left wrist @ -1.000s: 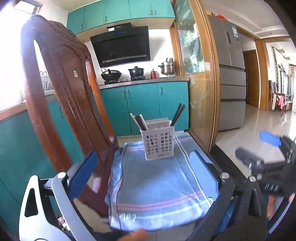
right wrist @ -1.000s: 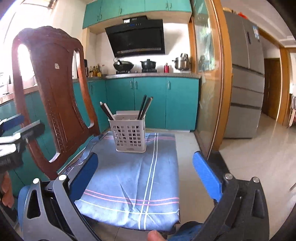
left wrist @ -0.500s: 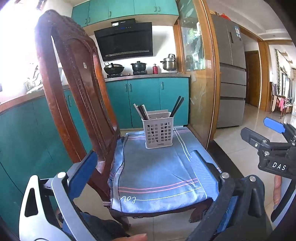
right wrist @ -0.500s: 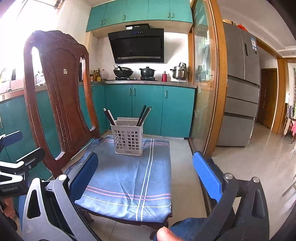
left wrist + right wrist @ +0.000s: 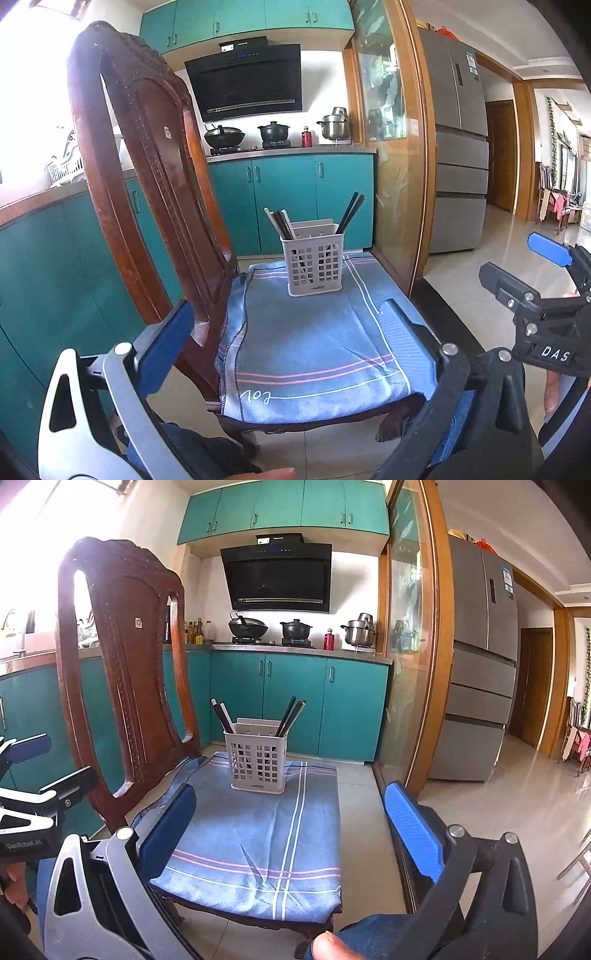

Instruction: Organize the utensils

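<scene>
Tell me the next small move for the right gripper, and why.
Probably ease the right gripper forward toward the caddy. It is open and empty, well short of the caddy standing on the cloth at the chair's far edge. The chopsticks lean out at the caddy's two sides, so nothing can be gripped from here.

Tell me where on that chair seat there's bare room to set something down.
The blue cloth is bare from the white utensil basket forward to the seat's near edge, between the chair back and the open right side. The far end is taken by the basket with its chopsticks. Both grippers, left and right, are open, holding nothing.
</scene>
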`<state>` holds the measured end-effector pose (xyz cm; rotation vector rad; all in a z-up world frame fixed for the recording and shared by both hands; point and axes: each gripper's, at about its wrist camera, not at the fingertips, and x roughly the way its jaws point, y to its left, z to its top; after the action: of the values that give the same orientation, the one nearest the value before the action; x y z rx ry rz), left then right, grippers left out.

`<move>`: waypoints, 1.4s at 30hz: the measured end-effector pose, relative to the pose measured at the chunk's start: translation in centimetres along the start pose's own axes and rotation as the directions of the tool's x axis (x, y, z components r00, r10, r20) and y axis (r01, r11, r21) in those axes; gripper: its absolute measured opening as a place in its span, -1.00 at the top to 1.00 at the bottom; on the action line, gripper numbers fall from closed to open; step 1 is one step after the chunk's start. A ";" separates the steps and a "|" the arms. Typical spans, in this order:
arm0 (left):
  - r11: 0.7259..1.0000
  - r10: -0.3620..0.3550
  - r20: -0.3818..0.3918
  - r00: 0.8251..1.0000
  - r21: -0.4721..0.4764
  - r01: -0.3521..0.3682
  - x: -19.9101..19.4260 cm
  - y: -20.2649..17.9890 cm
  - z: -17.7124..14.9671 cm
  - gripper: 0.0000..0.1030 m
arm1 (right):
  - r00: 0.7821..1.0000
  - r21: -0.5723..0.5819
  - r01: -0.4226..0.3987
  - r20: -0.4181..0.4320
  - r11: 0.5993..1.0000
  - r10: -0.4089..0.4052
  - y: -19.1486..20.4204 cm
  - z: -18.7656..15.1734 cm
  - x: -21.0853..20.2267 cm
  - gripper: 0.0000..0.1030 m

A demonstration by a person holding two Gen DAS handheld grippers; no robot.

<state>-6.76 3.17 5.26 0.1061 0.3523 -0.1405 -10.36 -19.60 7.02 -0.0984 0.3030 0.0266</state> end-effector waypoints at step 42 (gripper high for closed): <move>1.000 -0.006 -0.006 1.000 0.006 0.006 -0.2 -0.6 -0.2 -0.93 | 1.000 0.008 -0.002 -0.009 1.000 0.002 -0.7 -0.6 0.0 -0.94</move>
<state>-7.10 2.61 5.11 0.1113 0.3586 -0.1467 -10.57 -20.39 6.49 -0.0908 0.3119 0.0269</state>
